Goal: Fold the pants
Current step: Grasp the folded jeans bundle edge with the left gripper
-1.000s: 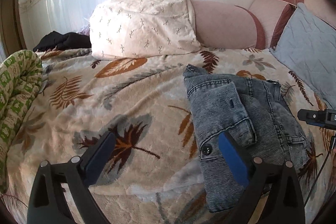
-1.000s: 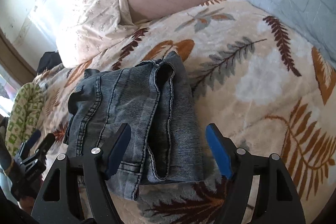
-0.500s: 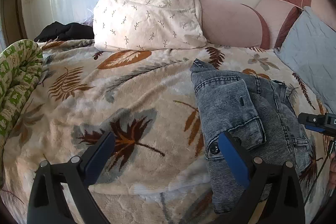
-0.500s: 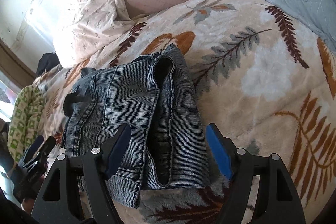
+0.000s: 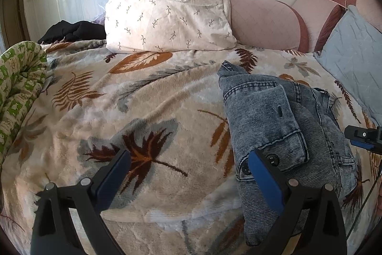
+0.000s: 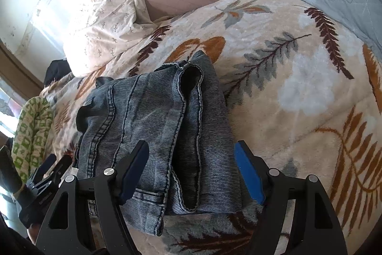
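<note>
In the left wrist view, the grey-blue washed denim pants [image 5: 281, 133] lie in a folded bundle on the cream fleece blanket with brown and grey leaves [image 5: 148, 111] that covers the bed. A second ago the pants sat closer to the middle of this view; now they sit further to the right and look a little bigger, so the left gripper [image 5: 188, 173] has slid a bit away to the side. Its blue fingers [image 5: 265, 178] are spread wide and hold nothing. One finger is in front of the pants' edge near the dark buttons, but I cannot tell if it touches. The white pillow with little leaf sprigs [image 5: 167, 13] and the green and white patterned quilt [image 5: 19, 87] stay where they were. In the right wrist view, the pants [image 6: 152, 135] look almost the same as a second ago, only a tiny bit lower. The right gripper [image 6: 191, 171] hangs over the near end of the bundle with its fingers [image 6: 248, 173] spread wide on both sides, not pinching the cloth. I think the pants are already folded and let go, so the job looks nearly done, maybe with one last tidy fold or pat left.
</note>
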`<state>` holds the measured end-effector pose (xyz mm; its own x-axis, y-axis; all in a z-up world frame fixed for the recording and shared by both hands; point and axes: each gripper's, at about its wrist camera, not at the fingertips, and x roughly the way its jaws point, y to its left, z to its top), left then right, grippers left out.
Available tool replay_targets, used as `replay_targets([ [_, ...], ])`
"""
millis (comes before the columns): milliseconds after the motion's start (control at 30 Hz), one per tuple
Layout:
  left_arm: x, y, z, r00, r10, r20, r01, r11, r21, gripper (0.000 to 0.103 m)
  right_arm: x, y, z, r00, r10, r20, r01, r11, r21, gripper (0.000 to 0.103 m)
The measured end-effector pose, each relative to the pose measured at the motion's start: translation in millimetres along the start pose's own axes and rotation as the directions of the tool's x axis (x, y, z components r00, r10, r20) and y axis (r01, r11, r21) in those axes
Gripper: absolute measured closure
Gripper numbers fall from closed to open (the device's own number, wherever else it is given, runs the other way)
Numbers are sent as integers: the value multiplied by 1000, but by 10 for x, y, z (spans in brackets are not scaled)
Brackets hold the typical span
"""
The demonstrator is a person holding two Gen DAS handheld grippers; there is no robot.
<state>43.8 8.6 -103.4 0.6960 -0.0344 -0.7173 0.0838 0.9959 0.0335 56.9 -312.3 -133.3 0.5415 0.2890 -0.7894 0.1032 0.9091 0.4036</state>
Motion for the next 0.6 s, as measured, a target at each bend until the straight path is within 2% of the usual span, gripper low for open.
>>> replay_targets([
  [133, 14, -16, 17, 1000, -21, -7, 21, 1000, 1, 3, -8, 3, 2, 1000, 4, 0, -4, 1000, -1, 29],
  [300, 53, 7, 121, 993, -113, -29, 112, 993, -35, 3, -31, -5, 16, 1000, 22, 2, -22, 1000, 2, 29],
  [467, 109, 47, 210, 970, -237, -45, 233, 969, -81, 3, -55, -60, 31, 998, 67, 4, -67, 997, 34, 29],
  [600, 172, 35, 213, 949, -304, -86, 297, 951, -91, 3, -53, -148, 63, 994, 110, 5, -110, 990, 85, 29],
])
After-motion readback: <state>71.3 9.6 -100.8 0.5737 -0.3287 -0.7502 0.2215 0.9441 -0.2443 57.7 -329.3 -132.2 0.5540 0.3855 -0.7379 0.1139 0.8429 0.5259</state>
